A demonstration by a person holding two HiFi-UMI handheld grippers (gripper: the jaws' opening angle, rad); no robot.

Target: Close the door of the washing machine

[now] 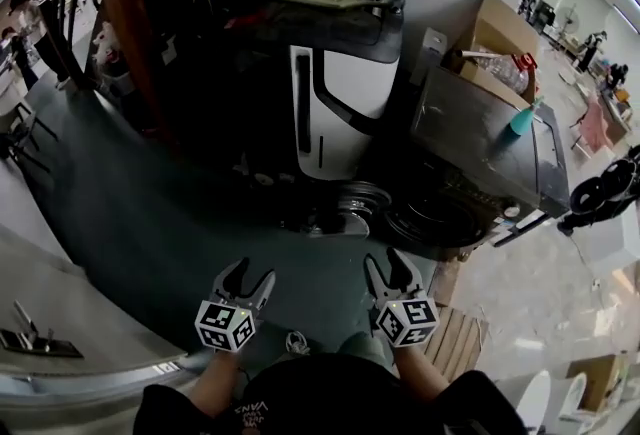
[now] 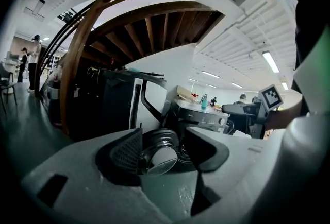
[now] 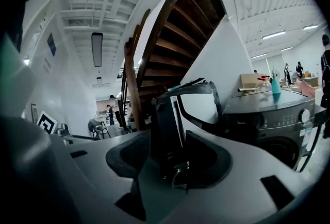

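Observation:
The dark grey washing machine [image 1: 500, 158] stands at the right of the head view. Its round door [image 1: 350, 208] hangs swung out to the left, leaving the drum opening [image 1: 440, 220] uncovered. My left gripper [image 1: 245, 283] and right gripper [image 1: 392, 273] hover over the floor just short of the door, both open with nothing in them. In the left gripper view the door [image 2: 154, 158] shows beyond that gripper [image 2: 164, 138], with the machine [image 2: 201, 117] behind it. In the right gripper view the machine [image 3: 273, 115] sits to the right of the right gripper [image 3: 166, 140].
A white and black appliance [image 1: 335, 103] stands left of the machine, under a wooden staircase [image 1: 120, 13]. A cardboard box [image 1: 495, 28] and a teal bottle [image 1: 522, 118] sit on the machine's top. A slatted wooden board [image 1: 455, 343] lies by my right side.

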